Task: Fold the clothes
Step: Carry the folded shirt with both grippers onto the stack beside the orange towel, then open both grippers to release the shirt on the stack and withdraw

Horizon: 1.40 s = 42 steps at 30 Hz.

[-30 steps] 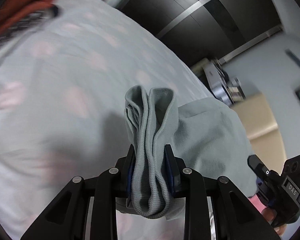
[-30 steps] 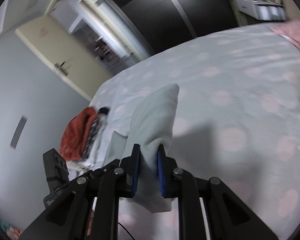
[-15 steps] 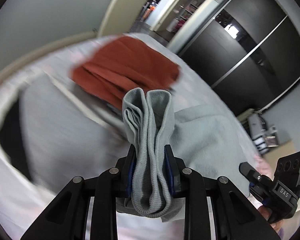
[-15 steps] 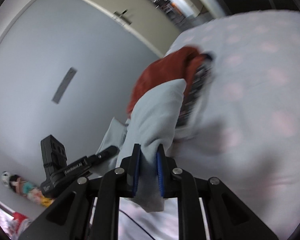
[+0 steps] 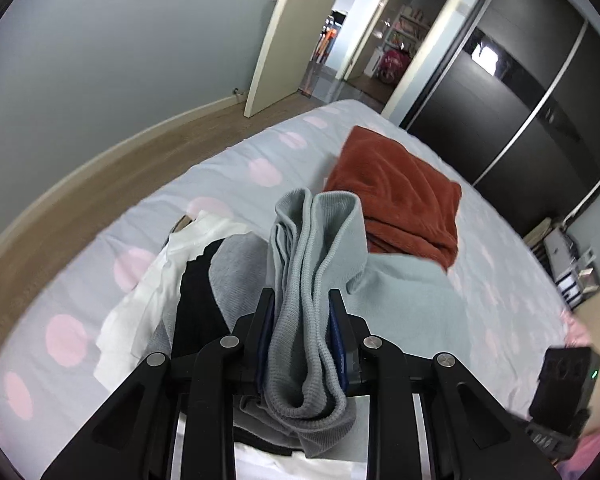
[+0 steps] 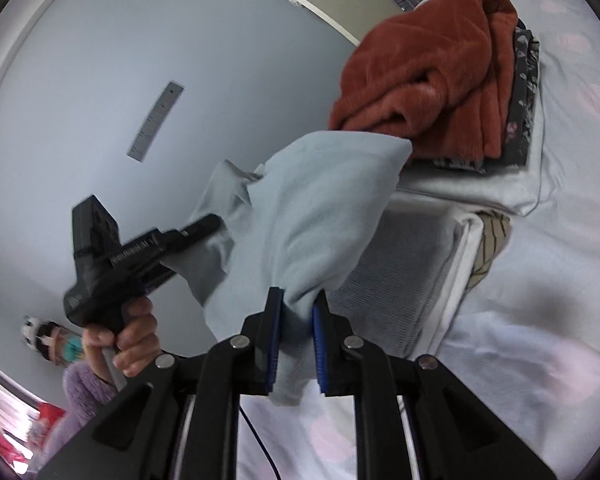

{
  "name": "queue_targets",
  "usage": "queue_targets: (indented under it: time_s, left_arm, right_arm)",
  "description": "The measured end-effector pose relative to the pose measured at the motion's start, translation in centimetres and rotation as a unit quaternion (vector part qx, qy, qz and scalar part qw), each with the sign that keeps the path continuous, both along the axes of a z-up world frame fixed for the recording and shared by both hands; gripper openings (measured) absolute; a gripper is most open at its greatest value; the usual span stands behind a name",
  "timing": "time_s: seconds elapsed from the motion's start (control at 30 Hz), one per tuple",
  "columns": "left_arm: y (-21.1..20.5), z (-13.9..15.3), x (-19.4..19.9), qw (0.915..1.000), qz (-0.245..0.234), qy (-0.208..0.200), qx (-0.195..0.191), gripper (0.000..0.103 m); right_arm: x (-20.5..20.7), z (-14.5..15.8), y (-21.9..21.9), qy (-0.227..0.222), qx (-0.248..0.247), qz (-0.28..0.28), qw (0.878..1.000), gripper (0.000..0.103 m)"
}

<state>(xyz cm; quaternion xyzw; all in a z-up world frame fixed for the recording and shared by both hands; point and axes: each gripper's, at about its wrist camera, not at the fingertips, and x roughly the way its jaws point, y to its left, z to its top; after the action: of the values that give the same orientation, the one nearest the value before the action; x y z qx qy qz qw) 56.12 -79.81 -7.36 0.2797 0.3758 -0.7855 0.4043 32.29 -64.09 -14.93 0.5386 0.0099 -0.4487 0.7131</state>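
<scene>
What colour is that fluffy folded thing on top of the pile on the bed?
The fluffy folded garment is rust orange, clearest in the right wrist view.

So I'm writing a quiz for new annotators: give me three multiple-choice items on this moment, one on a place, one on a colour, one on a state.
1. Where does the rust-red fleece garment lie?
A. on top of a stack of folded clothes
B. on the floor
C. in a drawer

2. What colour are the spots on the bedsheet?
A. green
B. pink
C. black

3. What is the right gripper doing?
A. hanging open and empty
B. clamping the pale blue-grey garment
C. gripping a hanger

A: patterned and pale layers show beneath it.
B: pink dots on pale grey.
B: cloth sits pinched between its blue pads.
</scene>
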Motion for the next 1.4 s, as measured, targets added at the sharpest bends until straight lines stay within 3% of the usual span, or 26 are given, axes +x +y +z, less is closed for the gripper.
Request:
queue_targets:
  time_s: [0.13, 0.3, 0.43, 0.53, 0.6, 0.73, 0.83, 0.97, 1.07, 1.17, 1.3, 1.4]
  left_arm:
    - [-0.6, -2.9, 0.5, 1.0000, 0.004, 0.003, 0.002, 0.026]
    - [-1.7, -7.2, 1.9, 0.9984, 0.042, -0.004, 0.038, 0.026]
    - [-2.2, -9.0, 2.1, 0.9975, 0.054, -0.013, 0.042, 0.026]
    - [-2.9, -9.7, 2.0, 0.9964, 0.058, -0.019, 0.059, 0.033]
    - [-3.3, -9.3, 2.6, 0.9953, 0.060, -0.008, 0.075, 0.042]
    - [-2.9, -6.2, 4.3, 0.9961, 0.074, -0.008, 0.047, 0.042]
    - [-2.4, -4.0, 5.0, 0.9967, 0.074, 0.001, 0.034, 0.041]
    - [-0.2, -2.5, 0.5, 0.9989, 0.024, -0.036, -0.020, 0.041]
    - [-0.1, -3.4, -2.8, 0.9964, 0.018, -0.072, -0.040, 0.041]
    - [-1.5, -5.2, -3.9, 0.9957, 0.038, -0.083, -0.016, 0.036]
    - [-4.5, -8.3, -3.6, 0.9887, 0.094, -0.113, 0.032, 0.036]
    - [-5.8, -10.0, -4.0, 0.9843, 0.102, -0.133, 0.054, 0.037]
  right_arm:
    - [0.7, -3.5, -0.2, 0.002, 0.029, -0.001, 1.000, 0.013]
    - [1.5, -7.3, -0.4, -0.003, 0.074, 0.003, 0.997, 0.013]
    - [1.7, -8.8, -1.1, 0.001, 0.086, 0.001, 0.996, 0.013]
    - [2.2, -9.1, -1.8, 0.030, 0.094, 0.013, 0.995, 0.017]
    - [2.0, -8.2, -1.7, 0.050, 0.088, 0.038, 0.994, 0.025]
    - [0.0, -6.0, -0.3, 0.110, 0.056, 0.045, 0.991, 0.025]
    - [-1.6, -4.3, -0.6, 0.129, 0.024, 0.041, 0.991, 0.023]
    - [-0.7, -2.8, -2.6, 0.151, -0.006, 0.048, 0.987, 0.022]
    - [-0.1, -3.0, -4.6, 0.168, -0.010, 0.043, 0.985, 0.022]
    - [0.1, -4.3, -6.4, 0.181, 0.011, 0.036, 0.983, 0.022]
    - [-0.2, -6.1, -8.0, 0.182, 0.022, 0.036, 0.982, 0.022]
    - [-0.5, -7.9, -9.3, 0.168, 0.054, 0.038, 0.984, 0.022]
